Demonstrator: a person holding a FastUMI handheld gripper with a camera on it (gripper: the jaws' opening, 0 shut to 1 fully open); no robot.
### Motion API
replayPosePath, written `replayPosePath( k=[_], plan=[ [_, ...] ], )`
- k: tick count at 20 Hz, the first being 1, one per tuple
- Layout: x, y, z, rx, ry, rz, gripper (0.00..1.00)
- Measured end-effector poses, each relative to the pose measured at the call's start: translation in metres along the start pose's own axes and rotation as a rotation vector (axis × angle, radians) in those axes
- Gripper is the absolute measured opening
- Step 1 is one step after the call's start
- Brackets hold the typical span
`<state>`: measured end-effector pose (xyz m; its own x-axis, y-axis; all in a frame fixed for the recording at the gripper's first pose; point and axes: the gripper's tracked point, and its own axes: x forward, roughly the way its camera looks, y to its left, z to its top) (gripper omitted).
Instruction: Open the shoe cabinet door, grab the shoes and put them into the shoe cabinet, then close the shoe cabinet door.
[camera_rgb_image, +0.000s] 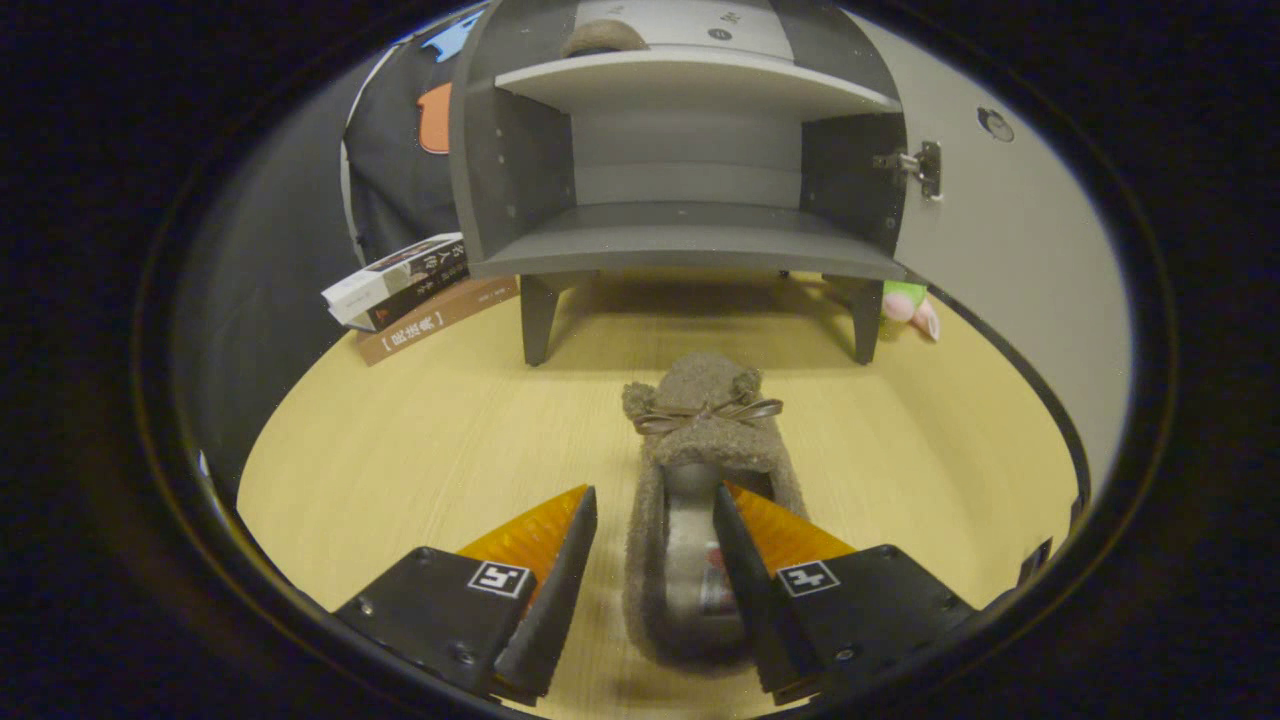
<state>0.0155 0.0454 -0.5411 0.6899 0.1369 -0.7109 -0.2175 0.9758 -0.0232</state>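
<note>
We're spread wide, gripper straddling the fuzzy brown bow-tied slipper, toe pointing straight at the open grey shoe cabinet.

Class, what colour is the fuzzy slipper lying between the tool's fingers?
Brown, seen in the gripper view: fuzzy slipper.

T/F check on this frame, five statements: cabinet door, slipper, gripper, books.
1. The cabinet door is open. True.
2. A slipper lies on the table between the gripper fingers. True.
3. The fingers are clamped on the slipper. False: they stand open, one on each side of it.
4. The cabinet's lower shelf holds a slipper. False: it is bare.
5. Books lie beside the cabinet. True.
</note>
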Motion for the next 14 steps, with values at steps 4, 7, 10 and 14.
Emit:
replayPosePath(
  k=[4, 7, 10, 14],
  plan=[
    [0.015, -0.003, 0.005, -0.002, -0.024, 0.038, 0.33],
    [0.01, 0.0, 0.005, 0.001, -0.036, 0.065, 0.12],
    [-0.006, -0.003, 0.011, -0.009, -0.072, 0.096, 0.11],
    [-0.021, -0.007, 0.008, 0.01, -0.06, 0.103, 0.1]
  ],
)
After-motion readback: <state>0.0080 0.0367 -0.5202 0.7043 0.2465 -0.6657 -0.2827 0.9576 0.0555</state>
